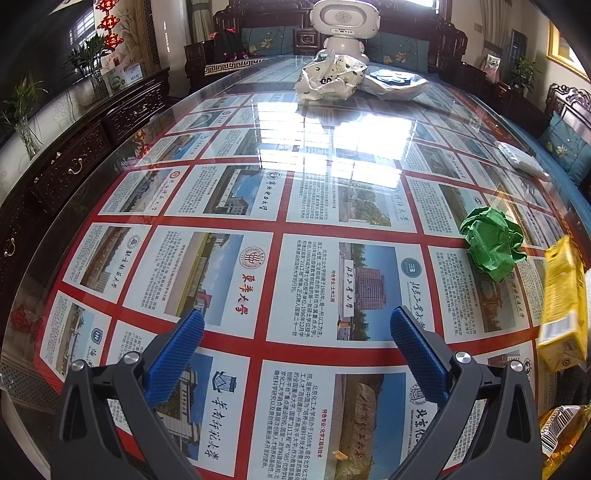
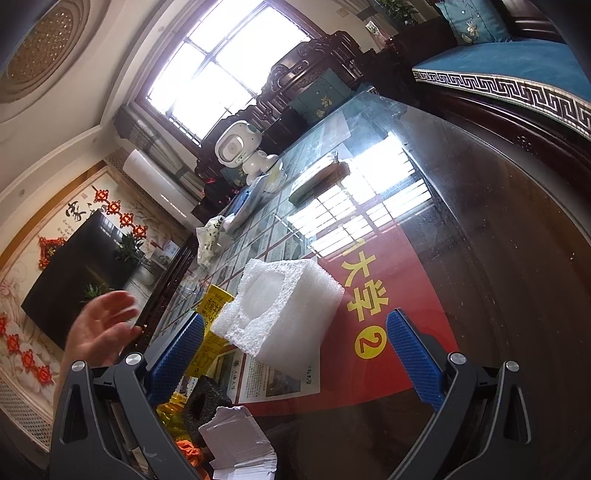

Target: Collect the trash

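Observation:
In the left wrist view my left gripper (image 1: 297, 328) is open and empty above the glass table top (image 1: 236, 192). A crumpled green paper (image 1: 493, 242) lies to its right, with a yellow carton (image 1: 563, 302) at the right edge. In the right wrist view my right gripper (image 2: 295, 328) is open and empty, tilted. A white foam block (image 2: 280, 306) lies on the table just ahead between the jaws, apart from them. A yellow carton (image 2: 210, 321) lies behind the left finger. Black foam (image 2: 205, 404), white paper (image 2: 236, 439) and a yellow wrapper (image 2: 171, 410) sit low in view.
A white toy robot (image 1: 345, 26) and white plastic bags (image 1: 332, 79) stand at the table's far end. A dark wooden cabinet (image 1: 85, 147) runs along the left, a blue-cushioned bench (image 2: 517, 70) along the right. A bare hand (image 2: 99, 325) shows left of the right gripper.

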`<control>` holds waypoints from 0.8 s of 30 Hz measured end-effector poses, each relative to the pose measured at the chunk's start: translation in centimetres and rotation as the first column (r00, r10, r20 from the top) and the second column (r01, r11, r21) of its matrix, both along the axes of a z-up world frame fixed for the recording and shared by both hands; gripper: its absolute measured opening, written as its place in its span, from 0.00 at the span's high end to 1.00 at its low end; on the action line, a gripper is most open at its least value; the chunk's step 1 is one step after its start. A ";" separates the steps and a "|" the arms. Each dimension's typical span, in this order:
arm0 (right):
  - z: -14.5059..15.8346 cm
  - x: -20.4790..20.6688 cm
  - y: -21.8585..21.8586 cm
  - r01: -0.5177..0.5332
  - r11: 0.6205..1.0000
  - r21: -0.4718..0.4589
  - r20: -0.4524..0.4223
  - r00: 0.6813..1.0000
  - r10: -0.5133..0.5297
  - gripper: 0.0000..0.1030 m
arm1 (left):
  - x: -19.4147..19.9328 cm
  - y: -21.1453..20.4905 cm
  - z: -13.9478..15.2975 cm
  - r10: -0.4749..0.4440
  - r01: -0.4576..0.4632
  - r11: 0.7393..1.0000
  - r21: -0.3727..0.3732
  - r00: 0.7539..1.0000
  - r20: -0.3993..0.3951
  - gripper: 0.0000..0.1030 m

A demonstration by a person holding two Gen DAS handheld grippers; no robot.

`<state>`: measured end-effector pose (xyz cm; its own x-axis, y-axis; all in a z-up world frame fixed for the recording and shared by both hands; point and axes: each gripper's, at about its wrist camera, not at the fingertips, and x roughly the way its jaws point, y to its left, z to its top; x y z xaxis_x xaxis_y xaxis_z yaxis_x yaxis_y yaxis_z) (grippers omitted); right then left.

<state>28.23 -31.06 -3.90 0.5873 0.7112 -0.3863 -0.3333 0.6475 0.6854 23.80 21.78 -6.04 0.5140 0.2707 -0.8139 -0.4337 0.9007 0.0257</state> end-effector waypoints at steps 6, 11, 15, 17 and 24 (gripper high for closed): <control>2.6 -2.7 0.5 -0.042 0.999 0.017 0.192 0.981 0.037 0.07 | 0.0 -0.1 0.0 0.000 0.000 1.000 0.000 1.000 0.000 0.02; 5.7 -7.7 4.0 0.024 0.969 -0.246 0.333 0.941 0.061 0.07 | 0.0 -0.1 0.0 -0.001 0.001 1.000 0.000 1.000 0.000 0.02; 8.2 -14.6 7.3 0.081 0.899 -0.430 0.432 0.893 0.126 0.08 | 0.0 -0.1 0.0 -0.001 0.001 1.000 0.000 1.000 0.000 0.02; 8.8 -18.1 8.4 0.146 0.863 -0.484 0.495 0.858 0.133 0.08 | 0.0 -0.1 0.0 -0.001 0.001 1.000 0.000 1.000 0.000 0.02; 7.4 -22.6 8.2 0.181 0.829 -0.529 0.398 0.916 0.054 0.08 | 0.0 0.0 0.0 -0.001 0.001 1.000 -0.001 1.000 0.000 0.02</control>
